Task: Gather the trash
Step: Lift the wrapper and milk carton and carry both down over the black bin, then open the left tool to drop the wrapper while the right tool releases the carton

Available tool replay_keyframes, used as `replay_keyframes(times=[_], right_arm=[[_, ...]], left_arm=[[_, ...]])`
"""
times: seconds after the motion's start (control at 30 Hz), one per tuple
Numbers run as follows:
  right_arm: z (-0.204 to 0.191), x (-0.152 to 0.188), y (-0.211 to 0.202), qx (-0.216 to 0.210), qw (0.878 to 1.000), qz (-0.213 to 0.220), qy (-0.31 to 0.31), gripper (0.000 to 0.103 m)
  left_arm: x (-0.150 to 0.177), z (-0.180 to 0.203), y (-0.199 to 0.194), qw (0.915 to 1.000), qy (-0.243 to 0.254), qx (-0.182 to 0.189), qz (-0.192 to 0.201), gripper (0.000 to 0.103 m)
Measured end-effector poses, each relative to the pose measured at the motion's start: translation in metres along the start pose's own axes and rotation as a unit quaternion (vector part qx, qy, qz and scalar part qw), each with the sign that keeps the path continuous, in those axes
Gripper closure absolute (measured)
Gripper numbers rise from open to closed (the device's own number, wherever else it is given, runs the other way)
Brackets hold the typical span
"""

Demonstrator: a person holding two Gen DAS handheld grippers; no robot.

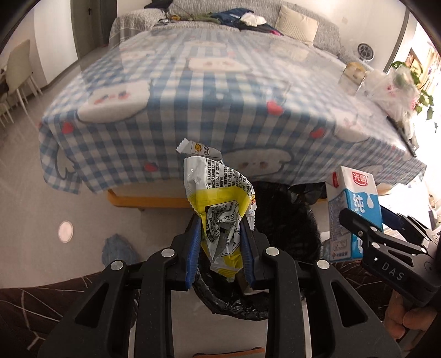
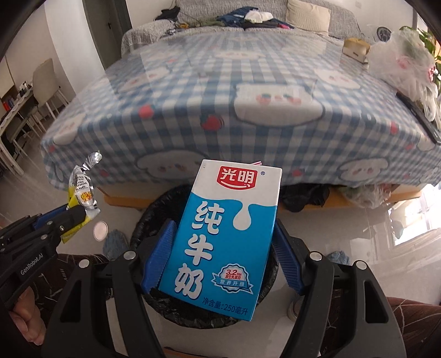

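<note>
My left gripper (image 1: 220,234) is shut on a crumpled yellow and white snack wrapper (image 1: 217,198) that sticks up between its blue pads. It hangs above a bin lined with a black bag (image 1: 286,228). My right gripper (image 2: 224,234) is shut on a blue and white milk carton (image 2: 223,234), held upright over the same black-lined bin (image 2: 154,214). In the left wrist view the milk carton (image 1: 352,209) and the right gripper (image 1: 369,225) show at the right. The left gripper (image 2: 74,217) with the snack wrapper (image 2: 82,192) shows at the left of the right wrist view.
A table with a blue checked cloth (image 1: 209,91) stands just behind the bin. On its right side lie a clear plastic bag (image 2: 405,63) and a small box (image 2: 355,48). A sofa with clothes (image 2: 248,16) is behind. Dark bags (image 2: 306,197) lie under the table.
</note>
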State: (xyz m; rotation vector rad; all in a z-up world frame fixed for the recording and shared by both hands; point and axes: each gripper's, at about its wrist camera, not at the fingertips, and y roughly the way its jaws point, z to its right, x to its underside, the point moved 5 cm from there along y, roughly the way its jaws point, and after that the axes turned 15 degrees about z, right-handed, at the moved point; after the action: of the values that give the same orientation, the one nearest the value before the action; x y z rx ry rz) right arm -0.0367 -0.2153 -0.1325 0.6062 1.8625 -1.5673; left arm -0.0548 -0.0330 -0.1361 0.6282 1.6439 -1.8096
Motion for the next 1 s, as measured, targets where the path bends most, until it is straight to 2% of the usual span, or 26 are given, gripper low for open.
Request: replay_keyframes(times=[0.3,0.5,0.83,0.93,1.0], right_arm=[[0.019,0.016,0.025,0.032,0.999,-0.025,0.010,0.036],[0.029,0.025,0.034,0.053,0.998,-0.033,0.012,0.036],[0.051,0.023,0.032,0.088,0.996,-0.016,0.018,0.036],[0.058,0.023,0.032,0.093,0.995,-0.014,0.026,0.036],[0.060,0.024,0.033,0.095,0.995,-0.015,0.030,0.036]], left_arm=[[0.033,0.013,0.043,0.9994,0.004,0.005,-0.033,0.077],[0.045,0.033,0.062,0.9988,0.021,0.015,-0.041,0.077],[0.057,0.070,0.083,0.9972,0.047,0.034,-0.047,0.075],[0.058,0.074,0.087,0.9975,0.047,0.032,-0.044,0.063],[0.059,0.074,0.088,0.9979,0.048,0.022,-0.038,0.044]])
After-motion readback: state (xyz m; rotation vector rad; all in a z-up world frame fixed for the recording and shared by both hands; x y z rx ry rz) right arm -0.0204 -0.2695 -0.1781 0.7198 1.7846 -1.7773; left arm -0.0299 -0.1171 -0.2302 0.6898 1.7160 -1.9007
